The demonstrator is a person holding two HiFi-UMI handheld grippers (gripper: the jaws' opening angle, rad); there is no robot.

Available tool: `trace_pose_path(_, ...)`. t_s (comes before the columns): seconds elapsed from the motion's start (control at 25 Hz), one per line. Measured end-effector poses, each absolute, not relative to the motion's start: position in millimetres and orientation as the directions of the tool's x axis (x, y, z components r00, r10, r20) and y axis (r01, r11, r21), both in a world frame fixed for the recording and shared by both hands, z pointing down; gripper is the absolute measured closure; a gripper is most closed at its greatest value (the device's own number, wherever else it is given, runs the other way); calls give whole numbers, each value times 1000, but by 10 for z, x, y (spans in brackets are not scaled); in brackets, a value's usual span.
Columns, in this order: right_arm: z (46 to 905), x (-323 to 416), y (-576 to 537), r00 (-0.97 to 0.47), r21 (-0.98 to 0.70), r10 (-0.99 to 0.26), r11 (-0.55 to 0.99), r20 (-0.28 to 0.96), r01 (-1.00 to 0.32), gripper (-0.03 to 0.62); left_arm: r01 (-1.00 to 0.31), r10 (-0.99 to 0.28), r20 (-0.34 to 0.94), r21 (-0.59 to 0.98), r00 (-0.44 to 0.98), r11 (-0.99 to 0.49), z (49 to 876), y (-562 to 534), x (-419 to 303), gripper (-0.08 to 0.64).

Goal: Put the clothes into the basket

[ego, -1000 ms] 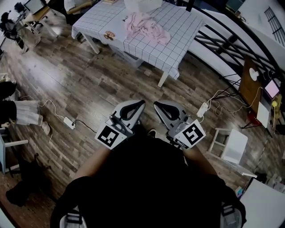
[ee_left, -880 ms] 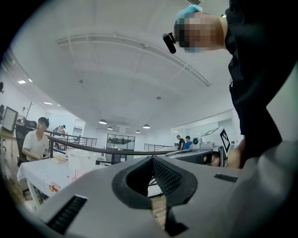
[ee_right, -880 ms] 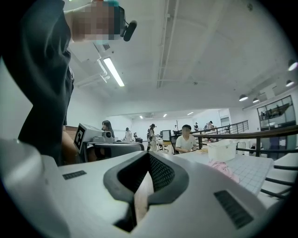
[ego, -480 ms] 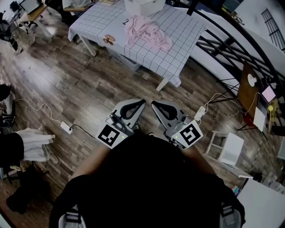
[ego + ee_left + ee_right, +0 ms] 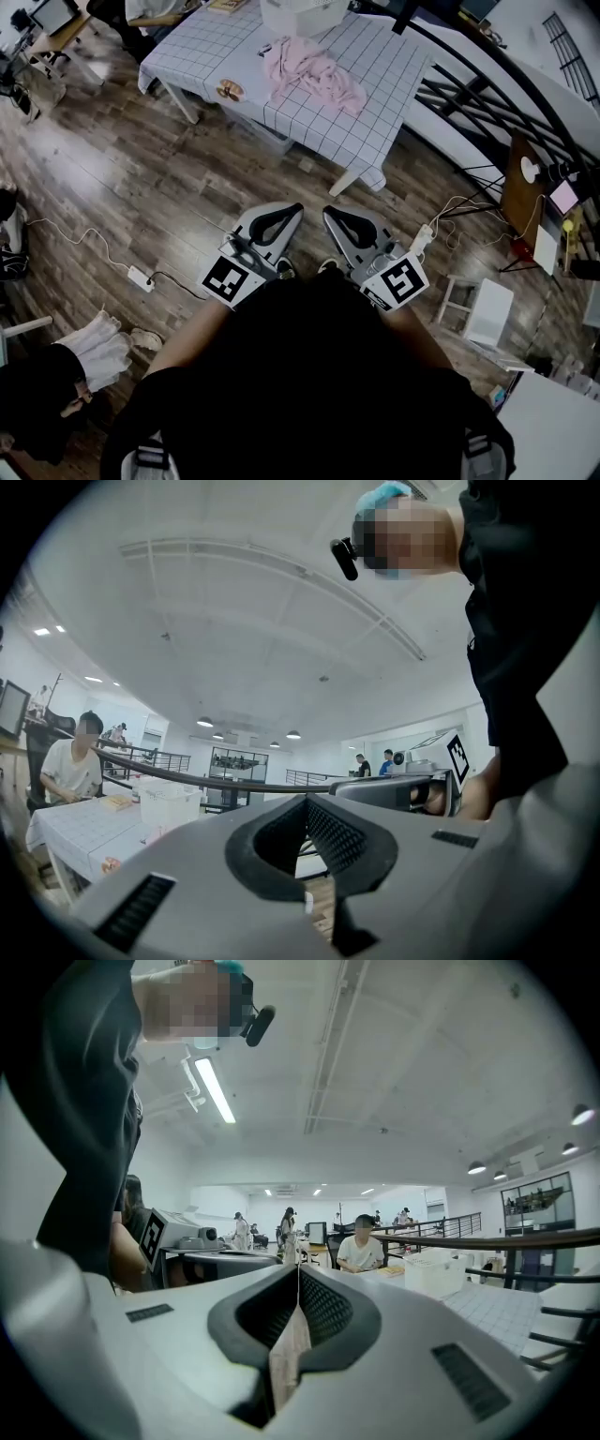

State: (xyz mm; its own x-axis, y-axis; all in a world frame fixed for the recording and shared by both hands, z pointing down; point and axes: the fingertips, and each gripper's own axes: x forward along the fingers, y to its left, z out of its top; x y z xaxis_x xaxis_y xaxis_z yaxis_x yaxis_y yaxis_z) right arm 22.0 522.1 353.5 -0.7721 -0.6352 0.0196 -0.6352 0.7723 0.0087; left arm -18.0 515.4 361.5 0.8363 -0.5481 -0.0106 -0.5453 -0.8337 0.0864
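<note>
Both tools are held against the person's chest, tips toward twelve o'clock. The left gripper (image 5: 284, 218) has its jaws pressed together with nothing between them, and the ribbed black pads (image 5: 330, 834) meet at the tip. The right gripper (image 5: 337, 222) is likewise closed and empty. The pink clothes (image 5: 314, 71) lie in a soft crumpled heap on the table (image 5: 370, 131), which wears a white grid-checked cloth. At the heap's twelve o'clock is a white boxy container, probably the basket (image 5: 300, 13), cut off by the frame edge. The floor (image 5: 141, 197) is glossy wood plank.
</note>
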Motion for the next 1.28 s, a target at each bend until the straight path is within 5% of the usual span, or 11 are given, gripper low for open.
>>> trace_pose_path(1.28, 3540, 556, 2928, -797, 25, -604, 796, -5, -604, 574, -629, -630, -7, 56, 776, -775, 3491, 2908, 128, 557)
